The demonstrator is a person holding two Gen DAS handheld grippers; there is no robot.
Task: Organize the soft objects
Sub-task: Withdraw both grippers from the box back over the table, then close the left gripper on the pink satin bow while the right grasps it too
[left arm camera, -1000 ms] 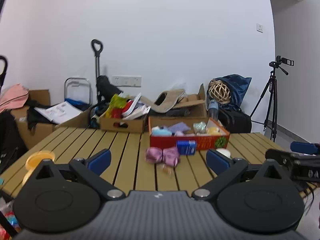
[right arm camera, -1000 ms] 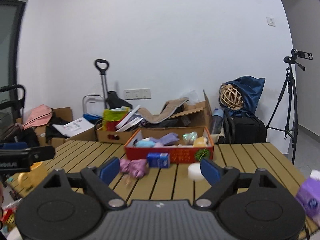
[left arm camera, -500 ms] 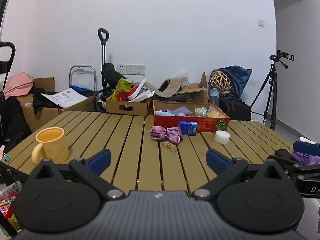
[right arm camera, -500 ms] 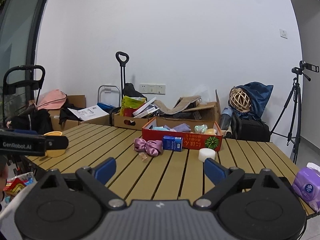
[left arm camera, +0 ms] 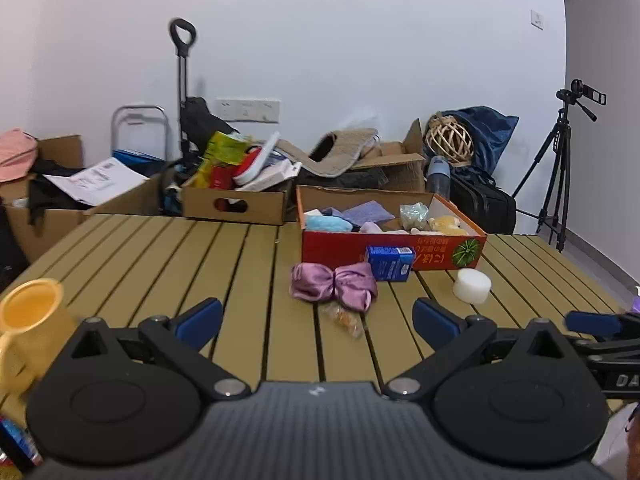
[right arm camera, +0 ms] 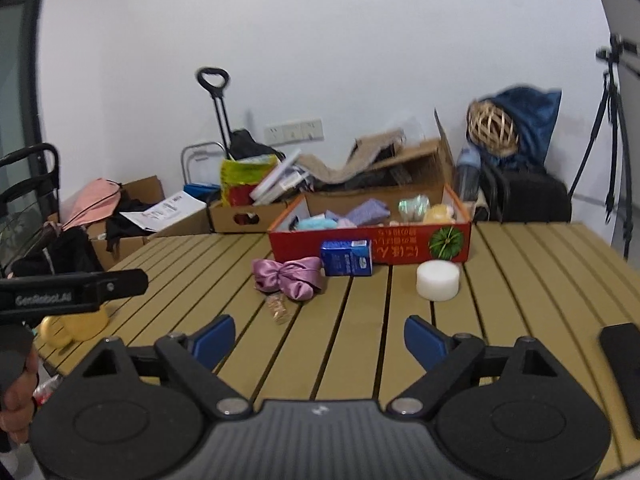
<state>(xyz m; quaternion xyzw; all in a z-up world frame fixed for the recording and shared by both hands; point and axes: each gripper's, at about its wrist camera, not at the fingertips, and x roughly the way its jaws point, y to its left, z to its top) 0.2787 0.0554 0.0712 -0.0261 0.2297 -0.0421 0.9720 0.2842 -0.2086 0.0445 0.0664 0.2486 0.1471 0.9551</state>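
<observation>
fingers spread on the left gripper [left arm camera: 318, 316], nothing between them. right gripper [right arm camera: 319, 336] wide too, its jaws closing a touch, empty. pink bow [left arm camera: 334, 287] lies on the slatted surface [left arm camera: 200, 264] just in front of the red box [left arm camera: 394, 248], blue carton [left arm camera: 389, 263] touching the box front, white puck [left arm camera: 472, 286] near its right corner, soft bits inside. yellow mug [left arm camera: 28, 312] far left of the box.

Both wrist views look low across the tabletop [left arm camera: 224, 264] from its near edge toward the far wall, the left view from further left; both share the red box [left arm camera: 384, 248] [right arm camera: 368, 244].
</observation>
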